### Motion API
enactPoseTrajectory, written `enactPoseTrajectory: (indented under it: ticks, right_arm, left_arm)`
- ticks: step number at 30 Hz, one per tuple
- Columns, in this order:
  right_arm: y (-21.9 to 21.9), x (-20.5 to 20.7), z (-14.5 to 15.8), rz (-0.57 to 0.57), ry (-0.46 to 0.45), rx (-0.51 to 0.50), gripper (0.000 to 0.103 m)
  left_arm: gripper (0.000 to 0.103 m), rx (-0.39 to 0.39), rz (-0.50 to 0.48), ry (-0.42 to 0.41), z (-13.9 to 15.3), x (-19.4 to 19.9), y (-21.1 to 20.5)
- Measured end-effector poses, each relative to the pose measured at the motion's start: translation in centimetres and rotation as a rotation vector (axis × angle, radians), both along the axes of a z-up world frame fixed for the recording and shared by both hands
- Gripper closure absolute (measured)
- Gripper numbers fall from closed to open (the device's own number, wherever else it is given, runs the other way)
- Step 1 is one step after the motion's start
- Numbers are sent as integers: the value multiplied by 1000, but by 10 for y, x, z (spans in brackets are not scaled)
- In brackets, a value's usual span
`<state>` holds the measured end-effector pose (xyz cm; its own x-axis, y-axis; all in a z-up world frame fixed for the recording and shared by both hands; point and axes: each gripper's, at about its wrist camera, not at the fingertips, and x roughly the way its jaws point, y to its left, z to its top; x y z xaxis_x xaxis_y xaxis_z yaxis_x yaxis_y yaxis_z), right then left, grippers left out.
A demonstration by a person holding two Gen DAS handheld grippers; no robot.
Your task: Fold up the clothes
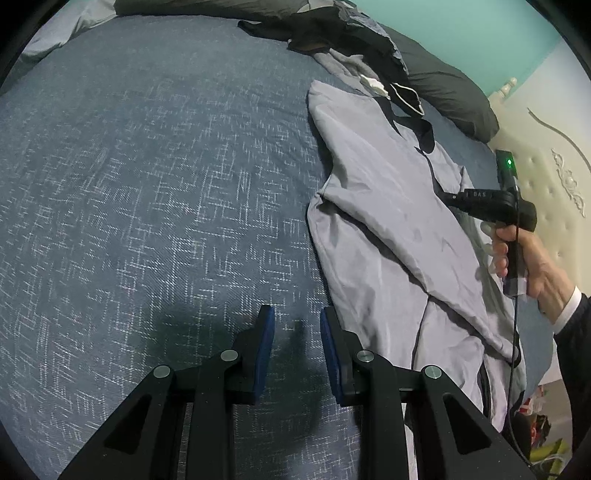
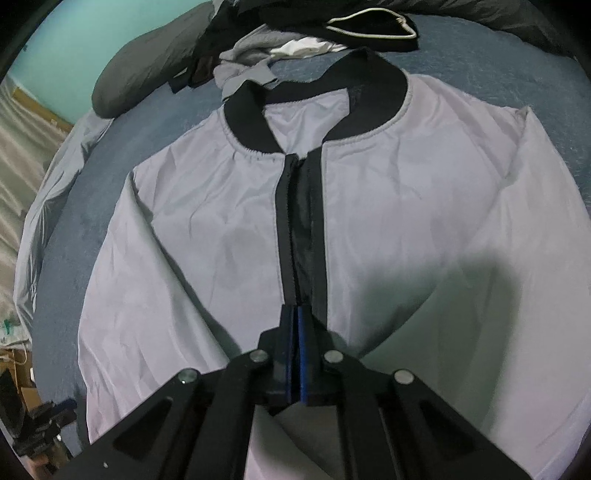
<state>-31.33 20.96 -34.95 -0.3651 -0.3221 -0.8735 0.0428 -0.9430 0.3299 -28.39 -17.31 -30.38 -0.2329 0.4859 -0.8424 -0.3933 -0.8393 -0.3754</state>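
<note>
A pale grey jacket [image 2: 406, 206] with a black collar [image 2: 369, 96] and black zipper strip [image 2: 284, 221] lies front up on the bed. My right gripper [image 2: 295, 314] is shut, its blue pads pressed together on the lower zipper edge of the jacket. In the left wrist view the same jacket [image 1: 373, 206] lies at the right, and a hand [image 1: 532, 258] holds the right gripper [image 1: 448, 196] with its tip down on the cloth. My left gripper [image 1: 297, 325] stands open over the bare blue bed cover [image 1: 147, 184], just left of the jacket's edge, with nothing between its pads.
Dark pillows [image 1: 450, 88] and a heap of other clothes [image 2: 295, 40] lie at the head of the bed beyond the collar. A cream padded headboard [image 1: 546, 177] and a turquoise wall [image 1: 461, 22] stand at the right. The bed's edge drops off at the left [image 2: 33, 258].
</note>
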Motion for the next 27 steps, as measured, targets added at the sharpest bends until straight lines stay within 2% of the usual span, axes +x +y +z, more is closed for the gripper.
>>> enactPoseTrajectory:
  ticks: [5, 9, 11, 14, 16, 18, 27]
  right_arm:
    - [-5, 3, 3, 11, 16, 36, 101]
    - [8, 13, 14, -7, 32, 7, 100]
    - [14, 27, 28, -13, 49, 0, 99]
    - [17, 57, 46, 22, 51, -20, 92]
    - [13, 79, 54, 76, 26, -50, 84]
    - [10, 103, 59, 125, -1, -63, 81]
    - [2, 203, 38, 235, -160, -117, 81]
  left_arm:
    - [75, -6, 0, -3, 0, 1, -1]
    - [75, -10, 0, -5, 3, 4, -4]
    - [75, -8, 1, -5, 5, 7, -6]
    - [75, -10, -4, -3, 9, 14, -7]
    - [75, -11, -9, -1, 12, 19, -7]
    - [75, -14, -14, 0, 16, 26, -8]
    - [75, -27, -13, 31, 40, 46, -16]
